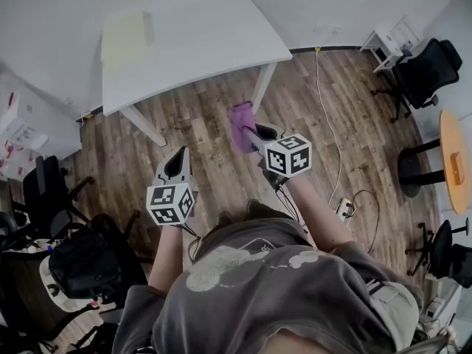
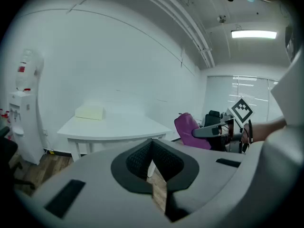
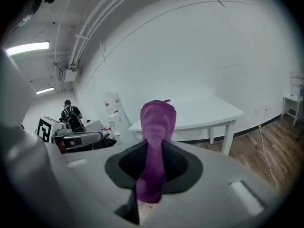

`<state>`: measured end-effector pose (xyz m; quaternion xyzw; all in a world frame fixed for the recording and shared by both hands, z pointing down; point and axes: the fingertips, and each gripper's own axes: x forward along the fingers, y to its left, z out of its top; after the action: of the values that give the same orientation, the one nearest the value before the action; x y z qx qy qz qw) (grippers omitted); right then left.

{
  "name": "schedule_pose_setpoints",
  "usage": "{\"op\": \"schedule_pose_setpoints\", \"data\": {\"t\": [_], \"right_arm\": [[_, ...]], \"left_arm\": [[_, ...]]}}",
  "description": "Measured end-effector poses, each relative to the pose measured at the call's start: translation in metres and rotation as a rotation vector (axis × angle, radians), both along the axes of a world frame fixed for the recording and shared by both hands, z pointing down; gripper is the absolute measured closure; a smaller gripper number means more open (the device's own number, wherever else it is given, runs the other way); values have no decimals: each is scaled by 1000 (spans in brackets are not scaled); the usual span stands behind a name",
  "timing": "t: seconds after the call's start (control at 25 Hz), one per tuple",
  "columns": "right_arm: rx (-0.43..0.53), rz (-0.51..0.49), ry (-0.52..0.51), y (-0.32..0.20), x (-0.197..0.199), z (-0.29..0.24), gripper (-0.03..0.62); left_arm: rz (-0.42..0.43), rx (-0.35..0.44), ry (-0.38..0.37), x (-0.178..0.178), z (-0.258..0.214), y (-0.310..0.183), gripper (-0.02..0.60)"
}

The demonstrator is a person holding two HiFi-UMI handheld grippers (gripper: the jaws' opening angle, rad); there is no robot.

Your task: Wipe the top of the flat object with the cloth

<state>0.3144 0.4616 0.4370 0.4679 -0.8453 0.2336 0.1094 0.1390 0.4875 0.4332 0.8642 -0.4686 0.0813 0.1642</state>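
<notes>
**Nearest, lower half of head view.** Person in a grey shirt, standing, a gripper in each hand, both held in the air over the wood floor (image 1: 346, 109).

**Left gripper** (image 1: 179, 157), left of centre. Jaws pressed together with nothing between them; only a sliver of floor shows below the pads. Idle.

**Right gripper** (image 1: 254, 133), just right of centre. Jaws clamped on the purple cloth (image 1: 241, 124), which stands up out of them as a bunched roll with a short tail hanging below.

**Mid distance, upper left of head view.** White table (image 1: 214, 43), standing well apart from both grippers, with bare floor between.

**On that table, toward its far left corner.** Pale yellow flat block (image 1: 127, 39), lying flat and alone on the tabletop; no gripper or cloth is near it.

**Farther, frame edges.** Black office chairs (image 1: 420, 72) at upper right; round orange table (image 1: 453, 161) at right edge.

**Step in hand (judged).** Carrying the cloth toward the table; wiping not begun.

**Next move calls for (judged).** Closing on the table, lowering the cloth flat onto the block's top. The empty left gripper is free to steady the block should it slide.
</notes>
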Motion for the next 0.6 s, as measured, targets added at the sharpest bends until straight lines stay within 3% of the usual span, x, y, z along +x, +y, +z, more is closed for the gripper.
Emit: {"op": "schedule_pose_setpoints", "data": {"t": [0.6], "right_arm": [[12, 1, -8, 4, -14, 0, 522]], "left_arm": [[15, -7, 9, -5, 0, 1, 586]]}}
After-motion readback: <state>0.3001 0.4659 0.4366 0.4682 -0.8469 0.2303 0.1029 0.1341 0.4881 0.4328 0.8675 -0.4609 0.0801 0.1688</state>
